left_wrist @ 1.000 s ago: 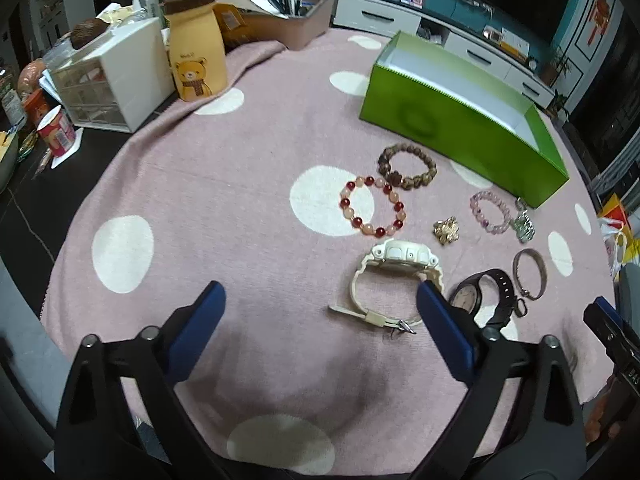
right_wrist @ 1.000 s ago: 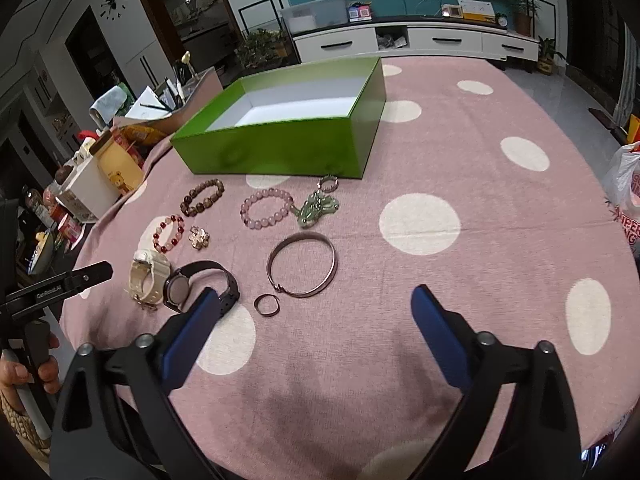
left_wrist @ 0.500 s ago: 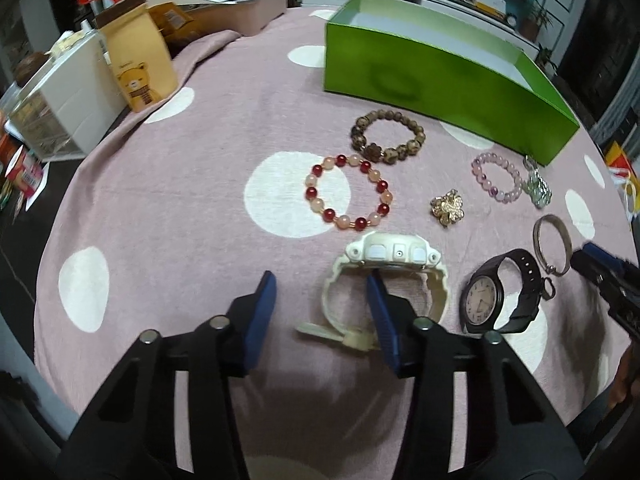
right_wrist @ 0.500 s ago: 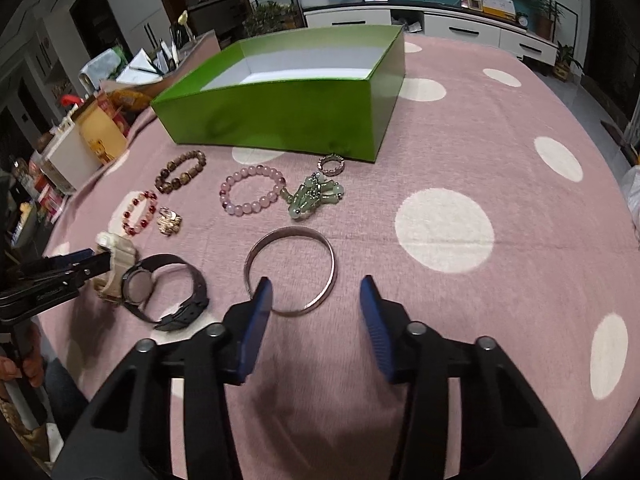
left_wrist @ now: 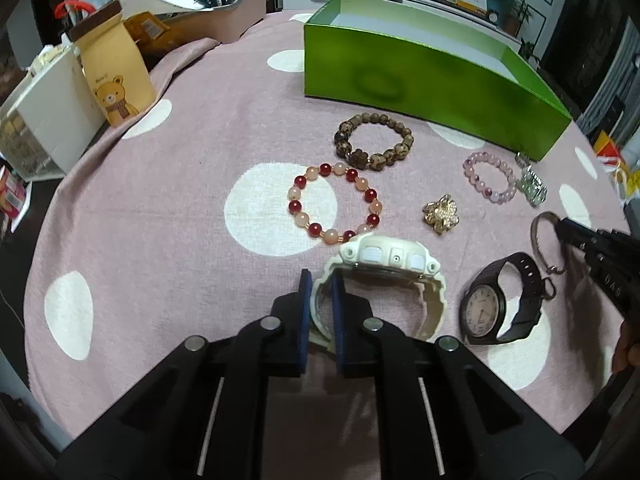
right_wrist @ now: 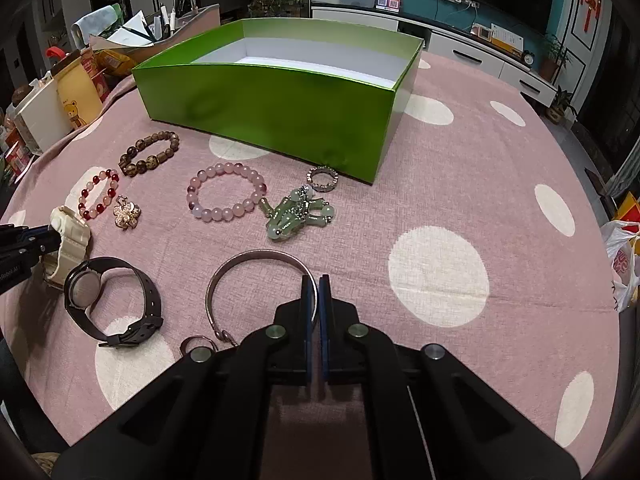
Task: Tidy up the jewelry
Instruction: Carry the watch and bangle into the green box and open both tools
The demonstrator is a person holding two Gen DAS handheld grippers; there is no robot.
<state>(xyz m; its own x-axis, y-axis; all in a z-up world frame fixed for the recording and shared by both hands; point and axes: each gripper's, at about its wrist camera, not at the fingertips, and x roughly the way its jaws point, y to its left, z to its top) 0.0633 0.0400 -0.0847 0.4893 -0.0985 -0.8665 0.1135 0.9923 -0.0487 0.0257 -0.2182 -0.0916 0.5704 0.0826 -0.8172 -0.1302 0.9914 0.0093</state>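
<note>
My left gripper (left_wrist: 321,280) is shut on the strap of the white watch (left_wrist: 390,256), which rests on the pink dotted cloth. My right gripper (right_wrist: 315,285) is shut on the rim of the metal bangle (right_wrist: 256,264), also on the cloth. The open green box (right_wrist: 280,80) stands behind the jewelry; it also shows in the left wrist view (left_wrist: 432,76). Loose on the cloth lie a black watch (right_wrist: 108,296), a red-and-pink bead bracelet (left_wrist: 334,202), a brown bead bracelet (left_wrist: 372,140), a pink bead bracelet (right_wrist: 226,196), a gold flower brooch (left_wrist: 440,213), a jade charm (right_wrist: 296,216) and a silver ring (right_wrist: 322,178).
A small ring (right_wrist: 192,345) lies by the bangle's clasp. At the table's far left stand a bear-print carton (left_wrist: 114,68), a white box (left_wrist: 44,108) and a tray of pens and papers (left_wrist: 216,4). A plastic bag (right_wrist: 622,256) hangs off the right edge.
Both grippers moved forward and closed: the left onto the white watch's strap, the right onto the bangle's rim. The jewelry has not shifted on the cloth.
</note>
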